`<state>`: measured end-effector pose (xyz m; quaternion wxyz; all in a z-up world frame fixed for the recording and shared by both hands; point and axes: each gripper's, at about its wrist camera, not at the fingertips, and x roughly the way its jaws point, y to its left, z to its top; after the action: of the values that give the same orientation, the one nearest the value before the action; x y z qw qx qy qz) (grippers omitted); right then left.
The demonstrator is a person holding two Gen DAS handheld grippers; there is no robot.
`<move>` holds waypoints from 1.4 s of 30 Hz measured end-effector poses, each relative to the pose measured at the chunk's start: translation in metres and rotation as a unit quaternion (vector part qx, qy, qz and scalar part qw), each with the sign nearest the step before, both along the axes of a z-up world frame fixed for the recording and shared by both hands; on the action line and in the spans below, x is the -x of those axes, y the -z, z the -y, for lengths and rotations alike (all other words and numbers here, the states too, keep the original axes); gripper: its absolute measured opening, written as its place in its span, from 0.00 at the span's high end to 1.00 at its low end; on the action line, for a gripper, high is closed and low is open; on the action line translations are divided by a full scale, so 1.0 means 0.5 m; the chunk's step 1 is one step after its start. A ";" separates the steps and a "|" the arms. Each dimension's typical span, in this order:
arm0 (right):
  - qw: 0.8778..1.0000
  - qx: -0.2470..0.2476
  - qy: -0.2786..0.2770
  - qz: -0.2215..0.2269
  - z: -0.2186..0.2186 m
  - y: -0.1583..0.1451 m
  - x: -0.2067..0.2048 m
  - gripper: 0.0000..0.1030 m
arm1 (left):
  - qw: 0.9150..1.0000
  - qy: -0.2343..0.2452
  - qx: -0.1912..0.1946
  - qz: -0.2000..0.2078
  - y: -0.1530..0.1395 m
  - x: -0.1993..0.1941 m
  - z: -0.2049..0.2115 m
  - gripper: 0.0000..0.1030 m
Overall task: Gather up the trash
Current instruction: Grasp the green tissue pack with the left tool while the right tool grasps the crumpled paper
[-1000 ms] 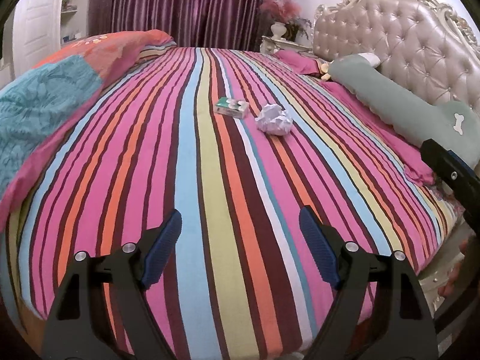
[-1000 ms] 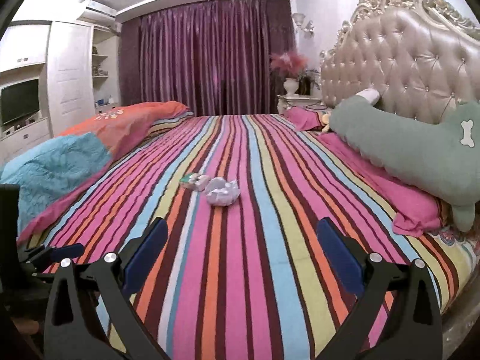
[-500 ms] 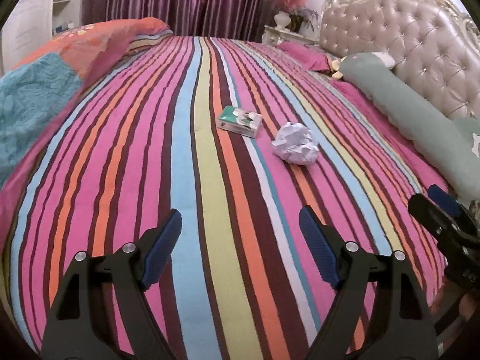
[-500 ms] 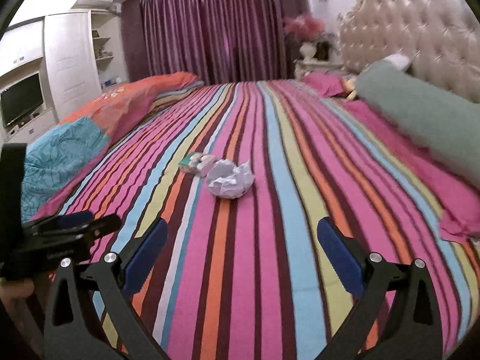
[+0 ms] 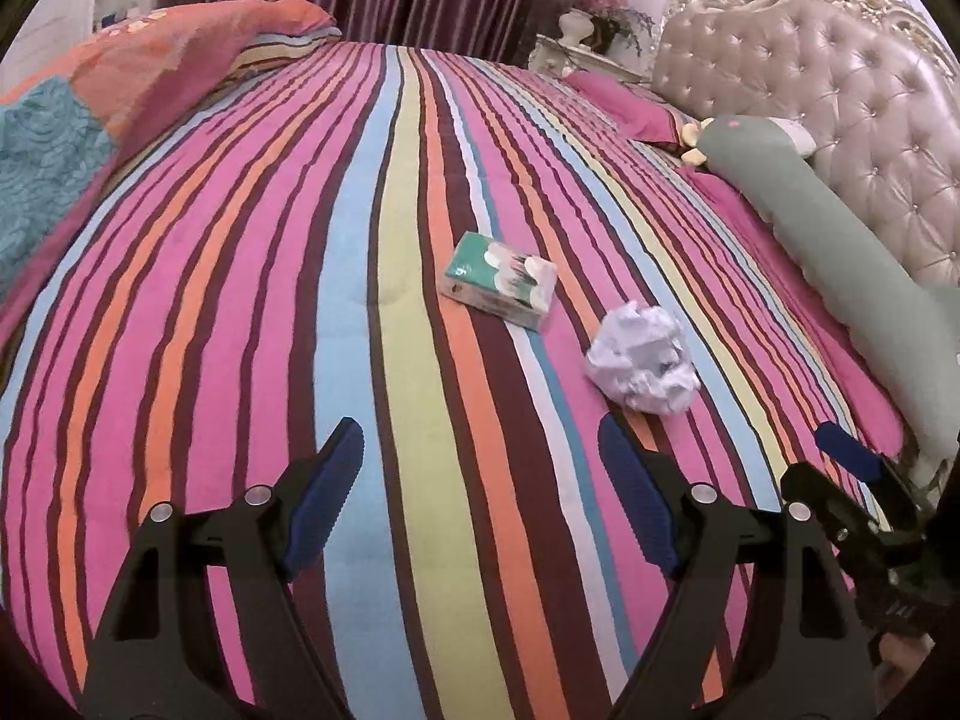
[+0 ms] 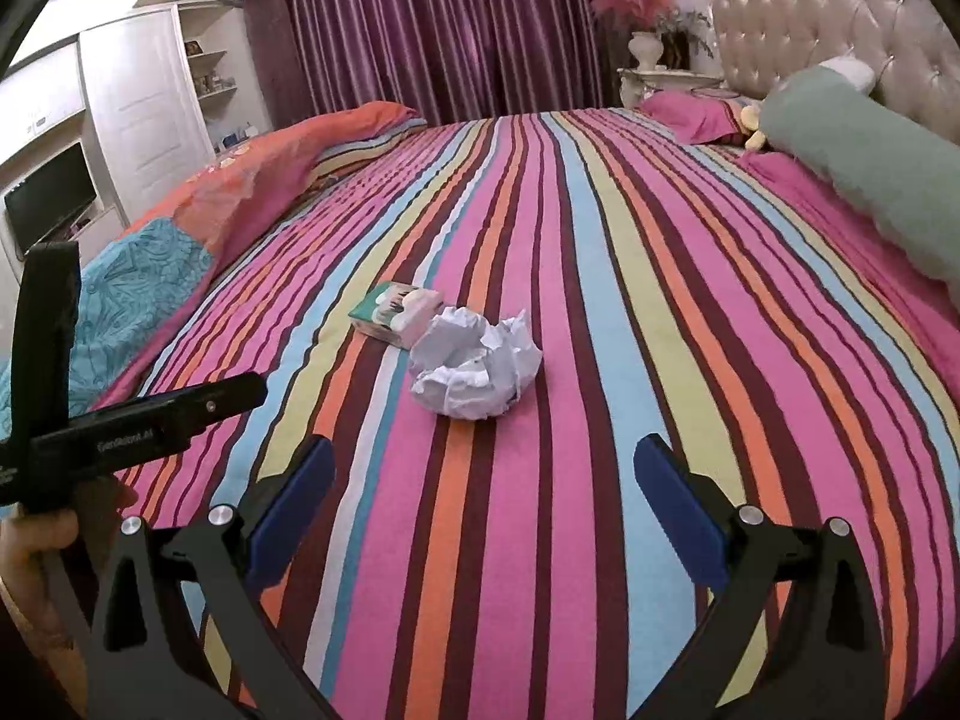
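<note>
Now we've closed in on the bed (image 5: 180,312), both tools carried forward over the striped cover since a second ago, so the two bits of trash that sat far up the stripes are right ahead of us. Starting on the left, our left tool (image 5: 480,504) hangs over the cover with its blue pads spread and nothing between them; released, then. Just ahead and a touch right of its centre line lies the small green-and-white box (image 5: 498,285), flat on the cover, and near it to the right sits the crumpled paper ball (image 5: 642,360), close beyond the right pad. Further right, our right tool (image 6: 483,510) is also released and empty, and the paper ball (image 6: 474,363) lies almost dead centre between its pads, with the box (image 6: 396,312) just behind it to the left. We'd judge the reach is nearly done and the first pickup not yet begun; the ball looks like the right tool's and the box the left's. As for writing, the left tool's body carries a small white brand line in the right view, too small for us to read surely; the box's print we can't make out.
</note>
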<state>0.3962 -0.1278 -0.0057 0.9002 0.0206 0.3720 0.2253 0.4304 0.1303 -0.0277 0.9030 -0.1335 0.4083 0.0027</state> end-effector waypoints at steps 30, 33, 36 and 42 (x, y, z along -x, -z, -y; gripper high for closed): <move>0.992 0.053 -0.115 -0.023 -0.133 0.077 -0.156 0.07 | 0.992 0.105 -0.021 -0.060 0.080 -0.295 0.019 0.24; 0.992 0.056 -0.111 -0.024 -0.138 0.086 -0.166 0.07 | 0.991 0.117 -0.035 -0.062 0.083 -0.309 0.028 0.24; 0.992 0.059 -0.108 -0.026 -0.137 0.093 -0.178 0.07 | 0.989 0.126 -0.049 -0.061 0.087 -0.321 0.037 0.24; 0.991 0.084 -0.101 -0.032 -0.141 0.113 -0.195 0.08 | 0.987 0.137 -0.052 -0.058 0.084 -0.332 0.045 0.24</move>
<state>0.4939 -0.0573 -0.0621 0.8593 -0.0852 0.4182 0.2820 0.5962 0.1078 -0.0696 0.8752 -0.0288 0.4741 -0.0920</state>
